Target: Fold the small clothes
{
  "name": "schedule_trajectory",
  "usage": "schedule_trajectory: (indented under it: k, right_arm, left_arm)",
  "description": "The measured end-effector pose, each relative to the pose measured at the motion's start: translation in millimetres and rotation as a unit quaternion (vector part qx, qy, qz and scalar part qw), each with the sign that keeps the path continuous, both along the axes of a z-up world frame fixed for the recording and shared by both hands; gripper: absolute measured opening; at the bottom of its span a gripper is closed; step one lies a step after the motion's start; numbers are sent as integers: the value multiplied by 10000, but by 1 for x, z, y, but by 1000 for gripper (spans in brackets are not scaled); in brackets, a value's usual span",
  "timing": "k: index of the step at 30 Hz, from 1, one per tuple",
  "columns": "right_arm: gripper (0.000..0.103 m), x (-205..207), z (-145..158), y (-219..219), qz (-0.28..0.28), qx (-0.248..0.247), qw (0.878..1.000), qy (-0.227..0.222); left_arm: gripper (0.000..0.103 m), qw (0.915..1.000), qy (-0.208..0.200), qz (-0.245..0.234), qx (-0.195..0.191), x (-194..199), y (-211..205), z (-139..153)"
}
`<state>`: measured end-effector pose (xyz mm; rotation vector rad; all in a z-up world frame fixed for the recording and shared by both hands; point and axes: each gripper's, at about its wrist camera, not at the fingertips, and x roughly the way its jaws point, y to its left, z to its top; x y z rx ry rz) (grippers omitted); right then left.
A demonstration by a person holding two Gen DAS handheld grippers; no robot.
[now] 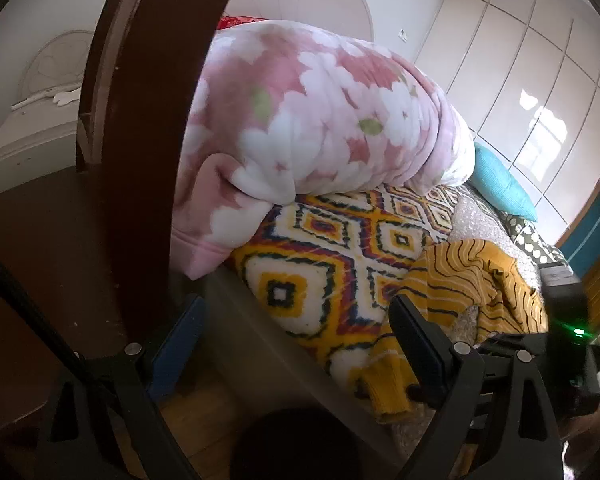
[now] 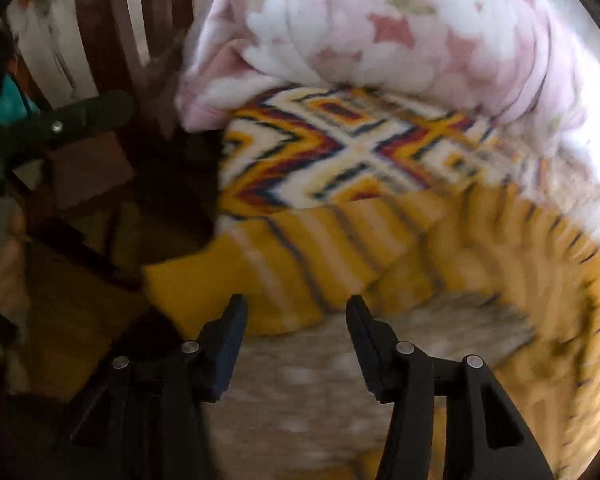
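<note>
Hovering at the edge of the bed (image 1: 256,344), the left tool (image 1: 296,332) has its two fingers spread wide apart with nothing between them; its left finger (image 1: 176,344) hangs past the bed's side over the wooden floor (image 1: 204,408), while its right finger (image 1: 420,352) sits over the yellow sleeve end of the sweater (image 1: 472,280). That sweater, mustard yellow with dark and white wavy stripes, lies crumpled on the bed, partly on a patterned blanket (image 1: 340,248) of yellow, red and dark diamonds and partly on a pale speckled cover (image 1: 480,220). Behind it a pink flowered quilt (image 1: 320,112) is heaped up, and further back lies a turquoise pillow (image 1: 500,184). A dark brown wooden post (image 1: 148,120) curves up on the left, and white cupboard doors (image 1: 540,92) fill the far wall. The right tool (image 1: 568,340) shows at the right edge of this view, with a green light on its body.

In the right wrist view, which is blurred, the right tool (image 2: 296,336) also has its fingers apart and empty, held just above the pale cover (image 2: 300,380). The sweater (image 2: 340,248) lies just ahead of the fingertips and curls around to the right. Beyond it lie the patterned blanket (image 2: 340,148) and the pink quilt (image 2: 400,28). The left tool's finger (image 2: 72,120) appears at the left, near the brown post (image 2: 112,32).
</note>
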<state>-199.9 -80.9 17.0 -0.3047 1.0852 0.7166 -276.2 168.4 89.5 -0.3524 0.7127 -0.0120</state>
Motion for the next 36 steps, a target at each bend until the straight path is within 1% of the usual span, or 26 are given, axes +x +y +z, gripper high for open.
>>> schedule_trajectory:
  k: [2,3,5,6,8,9,11,13,14,15,16,17,19,21,23,25,27,29,32,34,36]
  right_arm:
    - [56,8,-3,11,-123,-5,9999,-27]
    - [56,11,1,16,-147,29,9999,-87]
    - [56,29,9,26,-236,277,9993,-95]
    - [56,45,12,32,-301,467,9985,34]
    - [56,70,14,39,-463,639,9966,243]
    - [56,87,13,42,-629,757,9947,301]
    - [56,103,19,41,-929,931,9911,188]
    - [56,108,33,29,-1197,1387,9830,136]
    - [56,105,39,24,-1209,1529,9807,167]
    - [56,94,44,21,-1116,1521,9819,145]
    - [56,85,46,21,-981,1406,9852,74]
    - [56,70,47,21,-794,1214,9894,-37]
    - [56,34,38,24,-423,573,9971,-247]
    - [56,8,24,16,-237,262,9993,-128]
    - [56,-5,15,7,-291,296,9991,-15]
    - [56,-9,11,-1,-486,399,9980,-115]
    - [56,0,8,-4,-713,607,9955,-123]
    - [60,12,2,-5,-885,714,9935,-25]
    - [62,31,-8,1,-1176,704,9904,161]
    - [65,39,-11,0,-1422,884,9855,280]
    - [65,41,-11,-3,-1646,962,9809,383]
  left_arm:
    - [92,10000,0,5,-9,-1,0,1]
    - [92,10000,-10,1,-17,-1,0,1]
    - [92,10000,-39,-21,-28,-4,0,3]
    - [92,10000,-59,-28,-15,-6,0,5]
    - [92,9999,-111,-33,15,-12,0,8]
    - [92,9999,-146,-32,31,-16,0,10]
    - [92,9998,-183,-12,62,-22,3,13]
    - [92,9998,-194,25,94,-27,7,14]
    - [92,9997,-195,48,112,-30,11,13]
    - [92,9997,-190,64,122,-31,13,13]
    - [92,9997,-184,77,130,-33,16,11]
    - [92,9997,-182,80,128,-34,18,9]
    - [92,9998,-145,86,140,-33,19,3]
    - [92,9999,-38,52,142,-30,18,-3]
    - [92,10000,9,12,70,-29,16,-6]
    - [92,10000,17,-23,19,-27,14,-7]
    - [92,10000,-1,-72,1,-26,10,-6]
    - [92,9999,-10,-115,24,-26,8,-5]
    - [92,9999,8,-130,63,-28,5,-4]
    - [92,9999,21,-128,67,-28,4,-4]
    - [92,9999,37,-134,76,-28,2,-4]
